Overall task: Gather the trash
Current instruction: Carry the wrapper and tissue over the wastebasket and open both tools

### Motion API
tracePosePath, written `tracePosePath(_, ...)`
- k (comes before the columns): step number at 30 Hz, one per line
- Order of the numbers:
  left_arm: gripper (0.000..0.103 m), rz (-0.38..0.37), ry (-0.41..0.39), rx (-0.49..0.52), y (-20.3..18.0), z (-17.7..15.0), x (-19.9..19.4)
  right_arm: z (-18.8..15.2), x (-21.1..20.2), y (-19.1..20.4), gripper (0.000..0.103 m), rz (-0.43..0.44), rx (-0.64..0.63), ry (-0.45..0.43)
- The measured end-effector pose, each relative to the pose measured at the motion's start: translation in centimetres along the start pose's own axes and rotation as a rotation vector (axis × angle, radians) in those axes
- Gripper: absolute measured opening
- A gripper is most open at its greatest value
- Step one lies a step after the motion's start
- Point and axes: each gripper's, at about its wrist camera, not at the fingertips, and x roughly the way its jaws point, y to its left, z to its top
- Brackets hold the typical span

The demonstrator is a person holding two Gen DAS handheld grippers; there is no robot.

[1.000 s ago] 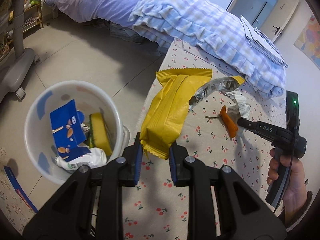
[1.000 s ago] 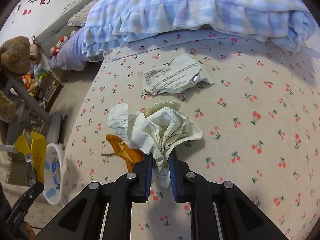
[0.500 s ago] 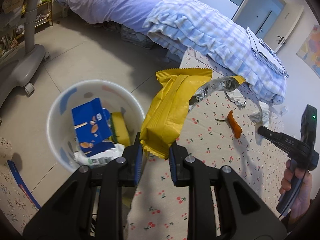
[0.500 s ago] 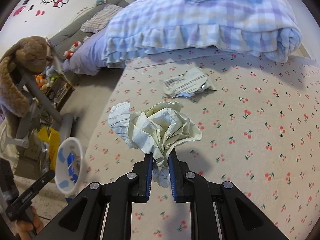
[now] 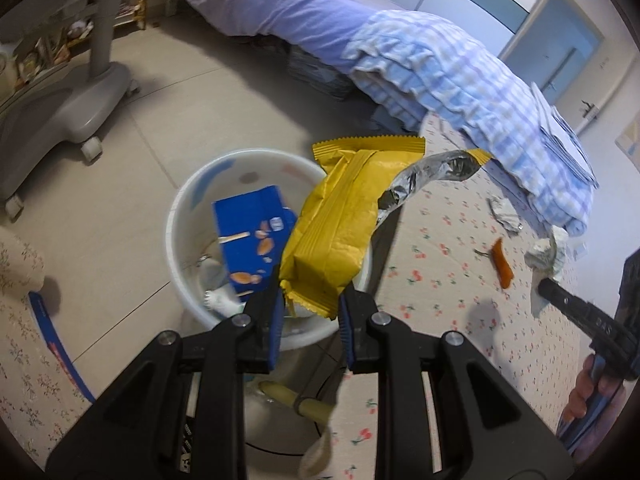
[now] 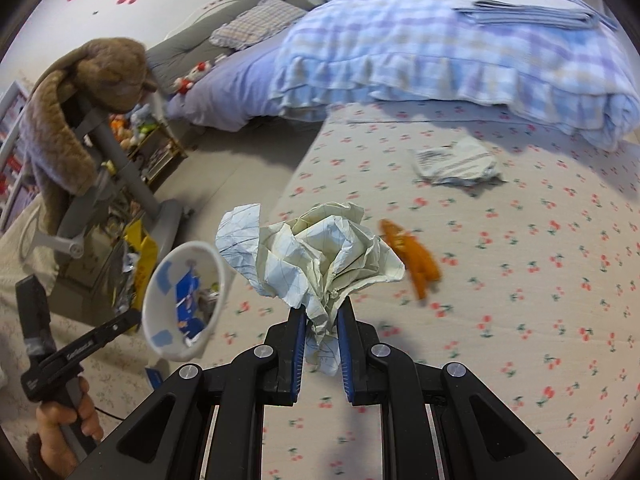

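Note:
My left gripper (image 5: 310, 304) is shut on the lower end of a yellow snack wrapper (image 5: 340, 232) with a torn silver flap, held over the white bin (image 5: 180, 216) on the floor. Inside the bin lie a blue snack box (image 5: 250, 232) and other litter. My right gripper (image 6: 322, 326) is shut on a crumpled ball of lined paper (image 6: 320, 252), lifted above the cherry-print bed sheet (image 6: 520, 320). The bin (image 6: 160, 320) shows at the left of the right wrist view. An orange wrapper (image 6: 414, 262) and a flat white packet (image 6: 456, 162) lie on the sheet.
A blue checked quilt (image 6: 440, 48) is piled at the far side of the bed. A grey wheeled stand (image 5: 72, 92) sits on the tiled floor behind the bin, with a brown plush toy (image 6: 80, 96) draped on it. A floral mat (image 5: 24, 340) lies beside the bin.
Both grippers have swung from the bed toward the bin. The yellow wrapper now hangs over the bin's opening. The crumpled paper has been lifted off the sheet, leaving the orange wrapper behind.

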Motion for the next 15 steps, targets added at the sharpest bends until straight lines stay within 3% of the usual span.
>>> tracePosePath(5, 0.028, 0.05, -0.005, -0.033, 1.8, 0.5, 0.2, -0.2, 1.6, 2.7, 0.016, 0.03, -0.038, 0.02)
tracePosePath(6, 0.034, 0.065, -0.005, -0.04, 2.0, 0.6, 0.3, -0.3, 1.9, 3.4, 0.016, 0.033, -0.049, 0.024)
tracePosePath(7, 0.049, 0.076, 0.005, -0.039, 2.2, 0.8, 0.5, -0.4, 2.3, 4.0, 0.016, 0.036, -0.059, 0.03)
tracePosePath(9, 0.07, 0.137, 0.034, -0.043, 2.7, 0.9, 0.9, -0.6, 3.1, 5.0, 0.016, 0.043, -0.074, 0.043)
tracePosePath(15, 0.078, 0.189, 0.057, -0.083, 4.4, 1.0, 0.3, -1.2, 5.6, 7.9, 0.016, 0.056, -0.119, 0.082)
